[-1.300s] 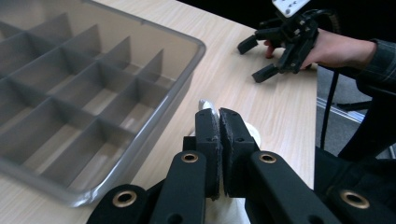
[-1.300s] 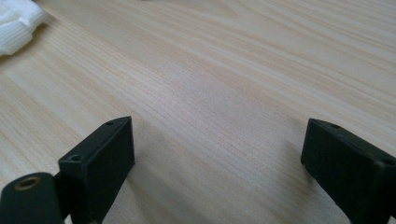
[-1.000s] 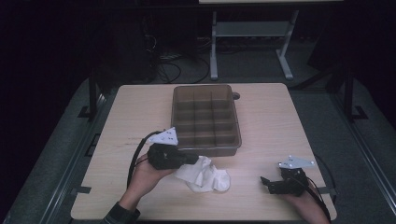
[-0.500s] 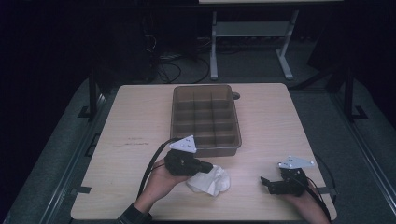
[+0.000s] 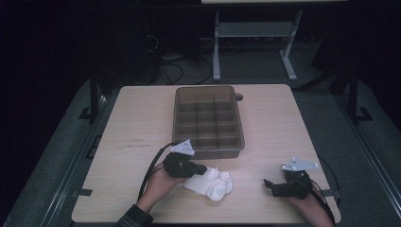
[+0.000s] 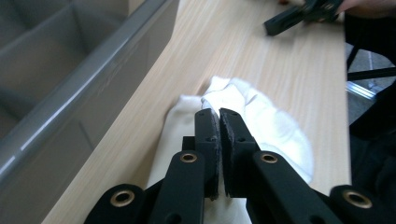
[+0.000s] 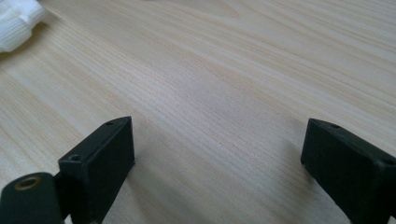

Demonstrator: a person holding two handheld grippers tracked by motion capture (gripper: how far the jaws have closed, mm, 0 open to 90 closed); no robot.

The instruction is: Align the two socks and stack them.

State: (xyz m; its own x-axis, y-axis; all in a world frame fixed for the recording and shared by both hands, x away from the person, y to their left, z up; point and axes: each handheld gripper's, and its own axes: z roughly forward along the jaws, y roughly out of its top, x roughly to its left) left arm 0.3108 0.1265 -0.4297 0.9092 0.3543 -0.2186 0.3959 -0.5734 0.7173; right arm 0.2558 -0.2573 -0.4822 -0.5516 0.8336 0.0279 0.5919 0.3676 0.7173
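Left gripper (image 6: 218,114) low over the white cloth (image 5: 211,182), jaws pressed together with a thin fold of the fabric seemingly pinched at their tips; likely held this way to drag or lift the cloth by one edge. Cloth bunched on the wooden table (image 5: 137,123), just in front of the grey compartment tray (image 5: 208,120), near its front wall but apart from it. Right gripper (image 7: 217,154) resting near the table's front right corner, jaws wide apart over bare wood with nothing between them, probably parked out of the way or ready to take a second corner of the cloth.

Tray wall close beside the left gripper, so little room on that side; sideways moves best kept toward the open wood between the two grippers. Table's front edge near both hands, leaving scant margin for pulling the cloth back. Plenty of bare surface to the tray's left and right.
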